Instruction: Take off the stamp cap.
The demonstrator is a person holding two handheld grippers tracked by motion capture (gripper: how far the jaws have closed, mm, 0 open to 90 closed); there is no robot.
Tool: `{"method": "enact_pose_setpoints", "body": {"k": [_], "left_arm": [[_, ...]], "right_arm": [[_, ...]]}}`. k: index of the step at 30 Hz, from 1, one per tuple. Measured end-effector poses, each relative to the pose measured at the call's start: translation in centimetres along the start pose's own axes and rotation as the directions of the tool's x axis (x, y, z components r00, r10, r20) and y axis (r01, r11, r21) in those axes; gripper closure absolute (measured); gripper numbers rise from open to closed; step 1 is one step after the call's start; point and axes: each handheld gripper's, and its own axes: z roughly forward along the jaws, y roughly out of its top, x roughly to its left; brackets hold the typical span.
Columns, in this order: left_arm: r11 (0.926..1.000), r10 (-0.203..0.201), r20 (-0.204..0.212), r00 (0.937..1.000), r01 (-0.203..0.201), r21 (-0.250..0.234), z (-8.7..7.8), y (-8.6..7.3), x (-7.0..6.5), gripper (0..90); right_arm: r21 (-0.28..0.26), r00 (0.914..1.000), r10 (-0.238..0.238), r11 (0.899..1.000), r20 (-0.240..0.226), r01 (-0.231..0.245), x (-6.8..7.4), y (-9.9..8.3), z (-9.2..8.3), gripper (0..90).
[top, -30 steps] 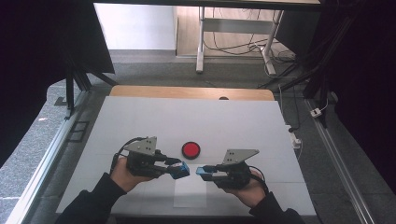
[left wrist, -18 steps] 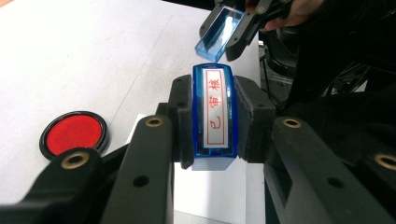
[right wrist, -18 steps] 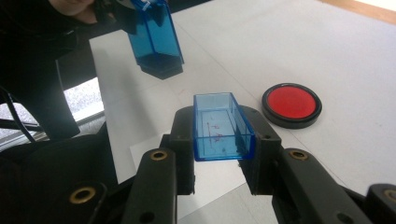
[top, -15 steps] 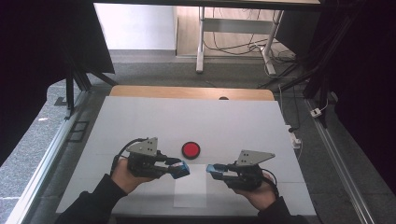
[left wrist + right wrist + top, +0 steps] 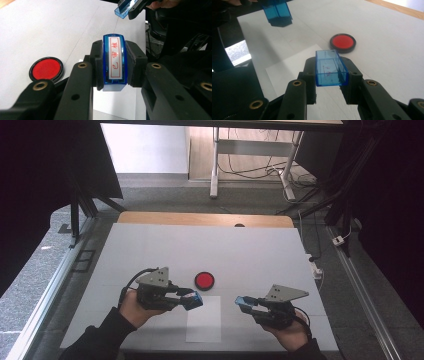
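Near the surface's (image 5: 150,250) front edge, the left claw (image 5: 192,299) clamps a blue stamp (image 5: 114,62) with red characters; the right claw (image 5: 243,303) grips its clear blue cap (image 5: 331,68), well apart. Bare room lies beyond the red ink pad (image 5: 204,280).

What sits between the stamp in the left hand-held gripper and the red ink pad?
Nothing visible. The left hand-held gripper is shut on the stamp, its face bare; the cap is off, in the right hand-held gripper. The ink pad lies open, with bare table between it and the stamp.
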Motion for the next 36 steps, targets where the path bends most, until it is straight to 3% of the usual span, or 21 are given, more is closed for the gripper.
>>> {"method": "enact_pose_setpoints", "body": {"k": [16, 23, 36], "left_arm": [[0.9999, -0.013, -0.014, 0.9998, 0.013, -0.001, 0.0, 0.1, 0.1, 70.3], [0.9998, -0.018, -0.016, 0.9997, 0.018, -0.006, 0.0, 0.2, 0.1, 70.3], [0.9994, -0.035, -0.025, 0.9991, 0.034, -0.005, 0.1, 0.5, 0.2, 70.3]], "right_arm": [[0.012, 0.9925, 0.084, 0.996, 0.089, -0.085, -0.9, -2.1, -2.9, 68.4], [0.011, 0.9806, 0.127, 0.992, 0.149, -0.130, -1.5, -3.1, -4.3, 68.4], [-0.001, 0.9593, 0.175, 0.984, 0.222, -0.179, -2.1, -4.8, -6.2, 68.4]]}}
